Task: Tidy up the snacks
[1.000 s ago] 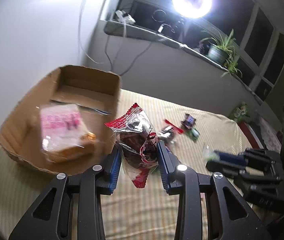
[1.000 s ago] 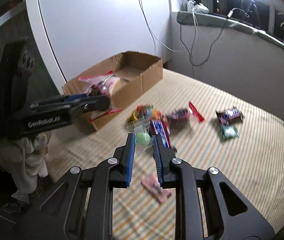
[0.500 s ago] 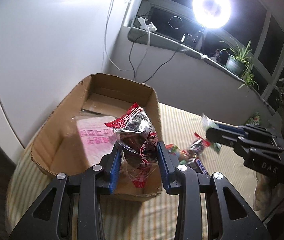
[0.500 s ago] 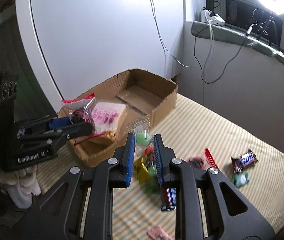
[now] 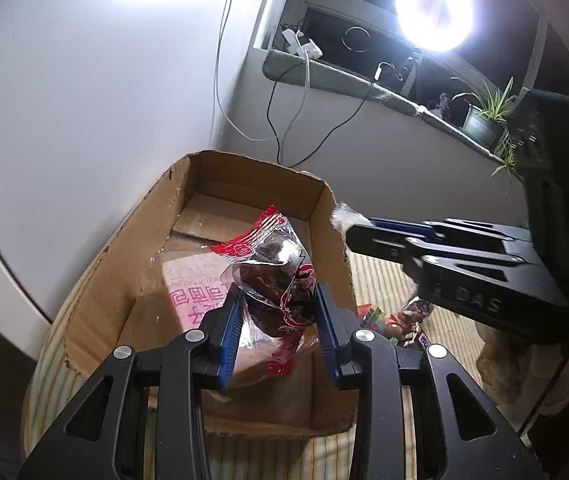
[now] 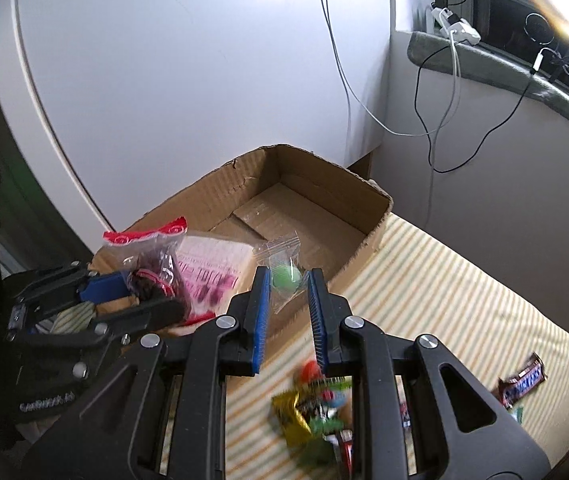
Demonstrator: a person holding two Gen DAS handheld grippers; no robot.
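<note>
My left gripper [image 5: 278,330] is shut on a clear packet with red edges and dark fruit inside [image 5: 274,276]. It hangs over the near end of the open cardboard box [image 5: 132,264], above a pink-printed snack pack [image 5: 194,288] lying inside. My right gripper [image 6: 288,304] is shut on a small clear zip bag with a green ball [image 6: 284,274], held at the box's [image 6: 320,196] right wall. In the right wrist view the left gripper [image 6: 124,292] with its red-edged packet [image 6: 148,256] sits at the left. In the left wrist view the right gripper [image 5: 348,226] reaches in from the right.
Loose snacks lie on the striped cloth [image 6: 464,300]: a heap of wrappers [image 6: 316,408] under my right gripper and a chocolate bar [image 6: 522,380] at the right. A white wall [image 6: 184,80] stands behind the box. Cables hang from the window ledge [image 6: 504,68].
Both grippers have carried their packets from the snack heap leftward to the box. The left one now hangs over the box's inside; the right one has come up to its right wall.
</note>
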